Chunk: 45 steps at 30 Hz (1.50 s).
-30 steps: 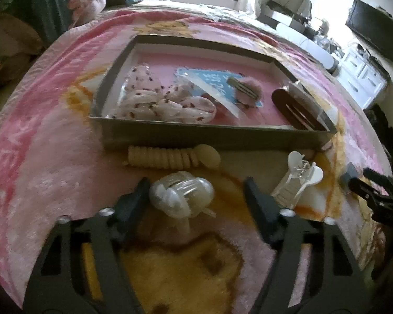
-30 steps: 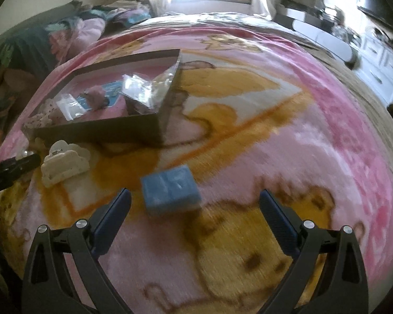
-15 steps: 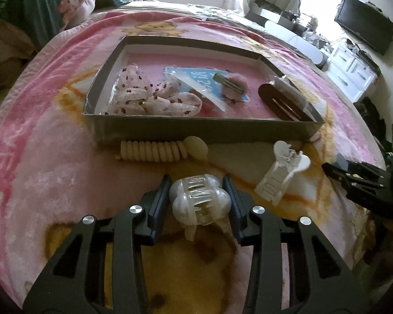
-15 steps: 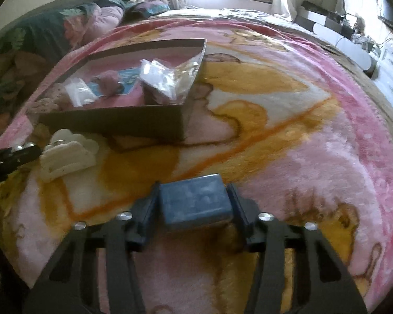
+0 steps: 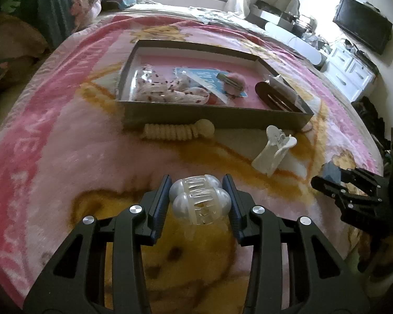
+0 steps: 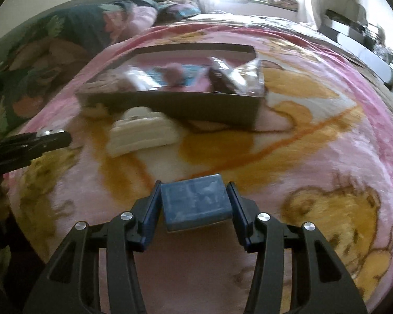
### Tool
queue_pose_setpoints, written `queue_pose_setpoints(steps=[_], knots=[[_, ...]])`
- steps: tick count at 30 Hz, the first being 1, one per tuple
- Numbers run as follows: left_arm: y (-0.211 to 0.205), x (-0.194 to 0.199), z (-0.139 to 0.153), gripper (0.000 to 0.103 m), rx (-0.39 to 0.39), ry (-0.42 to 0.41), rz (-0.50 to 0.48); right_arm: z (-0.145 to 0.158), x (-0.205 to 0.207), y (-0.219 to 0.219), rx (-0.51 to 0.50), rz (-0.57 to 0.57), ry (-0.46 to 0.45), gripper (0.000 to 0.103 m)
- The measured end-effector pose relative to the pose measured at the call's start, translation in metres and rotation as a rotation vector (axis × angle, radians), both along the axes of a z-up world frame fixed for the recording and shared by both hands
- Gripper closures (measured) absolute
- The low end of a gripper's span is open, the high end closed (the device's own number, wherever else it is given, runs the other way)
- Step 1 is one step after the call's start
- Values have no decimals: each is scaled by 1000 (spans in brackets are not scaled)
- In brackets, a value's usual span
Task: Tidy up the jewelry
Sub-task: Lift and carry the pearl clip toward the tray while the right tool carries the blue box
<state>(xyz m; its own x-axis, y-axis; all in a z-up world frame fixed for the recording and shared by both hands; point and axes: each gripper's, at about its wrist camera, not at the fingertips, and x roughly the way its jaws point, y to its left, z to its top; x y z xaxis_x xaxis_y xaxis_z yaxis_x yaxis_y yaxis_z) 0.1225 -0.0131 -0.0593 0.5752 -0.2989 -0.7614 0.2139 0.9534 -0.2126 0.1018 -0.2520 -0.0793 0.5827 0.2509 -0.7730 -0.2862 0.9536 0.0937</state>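
My left gripper [image 5: 198,195] is shut on a clear pearly hair claw [image 5: 199,201], held just above the pink blanket. My right gripper [image 6: 195,200] is shut on a small blue box [image 6: 196,204]; the same gripper [image 5: 327,179] shows at the right edge of the left wrist view. Ahead lies a shallow grey box tray [image 5: 214,116] holding a spotted scrunchie [image 5: 167,90], a blue card [image 5: 209,81], a pink fluffy clip [image 5: 234,82] and a dark barrette [image 5: 275,96]. A white hair claw [image 5: 273,150] and a cream spiral hair tie [image 5: 178,130] lie in front of the tray.
Everything sits on a bed with a pink and yellow bear blanket [image 5: 65,162]. Pillows and bedding [image 5: 39,13] pile at the far left. A white dresser [image 5: 351,70] and a dark screen [image 5: 361,30] stand beyond the bed's right side.
Both grippers closed: the left on the clear hair claw, the right on the blue box. Each then moved with its object; the right one swung toward the tray.
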Motion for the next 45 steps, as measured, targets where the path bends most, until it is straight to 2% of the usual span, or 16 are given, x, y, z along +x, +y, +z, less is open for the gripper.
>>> queue_pose_setpoints(steps=[23, 35, 45], knots=[[59, -31, 49, 71, 1, -89, 98, 69, -24, 67, 86, 139, -108, 55], [64, -10, 77, 71, -7, -139, 99, 98, 3, 82, 104, 145, -159, 55], [49, 19, 101, 71, -12, -181, 73, 119, 30, 74, 106, 109, -206, 55]])
